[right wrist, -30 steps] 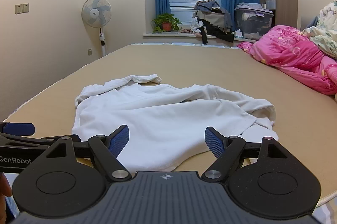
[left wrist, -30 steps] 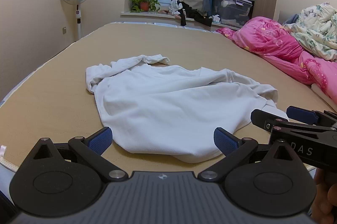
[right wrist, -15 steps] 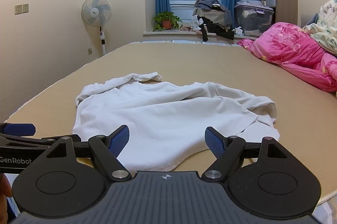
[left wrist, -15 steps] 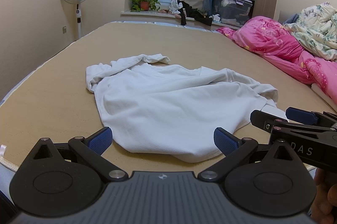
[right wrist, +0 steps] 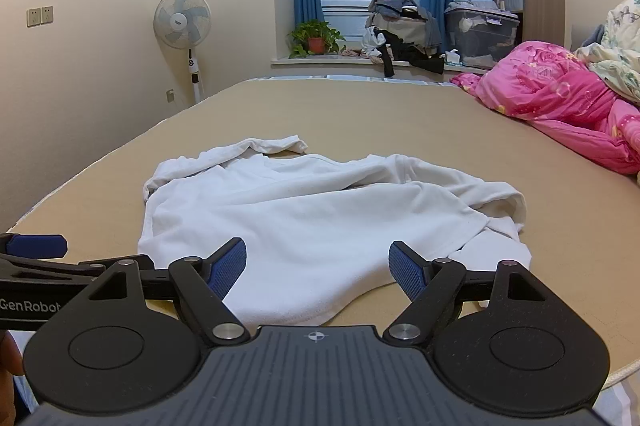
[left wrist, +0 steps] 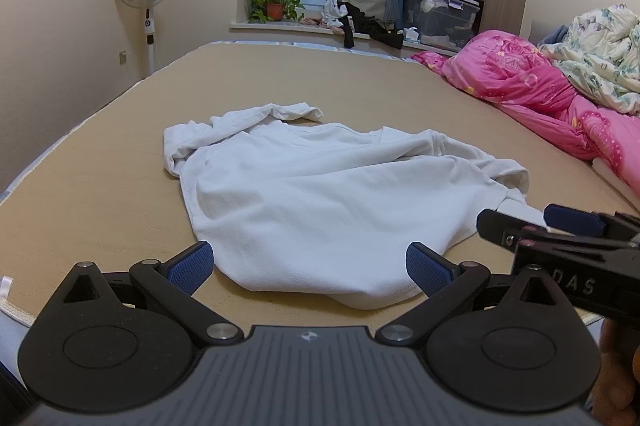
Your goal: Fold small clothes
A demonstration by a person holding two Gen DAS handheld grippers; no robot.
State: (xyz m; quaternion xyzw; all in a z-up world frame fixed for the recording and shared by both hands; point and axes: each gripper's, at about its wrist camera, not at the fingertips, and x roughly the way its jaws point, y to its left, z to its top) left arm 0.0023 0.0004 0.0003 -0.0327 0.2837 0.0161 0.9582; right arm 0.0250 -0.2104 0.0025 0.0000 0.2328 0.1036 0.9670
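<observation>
left wrist: clear lidded bin [left wrist: 440,13] on the window ledge, contents blurred. left gripper [left wrist: 308,264] low at the bed [left wrist: 100,185] edge, spread wide, holding nothing; crumpled white garment [left wrist: 320,197] just ahead.

right wrist: right gripper [right wrist: 318,268] level, wide apart, empty, over the garment's near hem.

Slight leftward view drift of right hand-held gripper [right wrist: 316,266]; no other change.
</observation>
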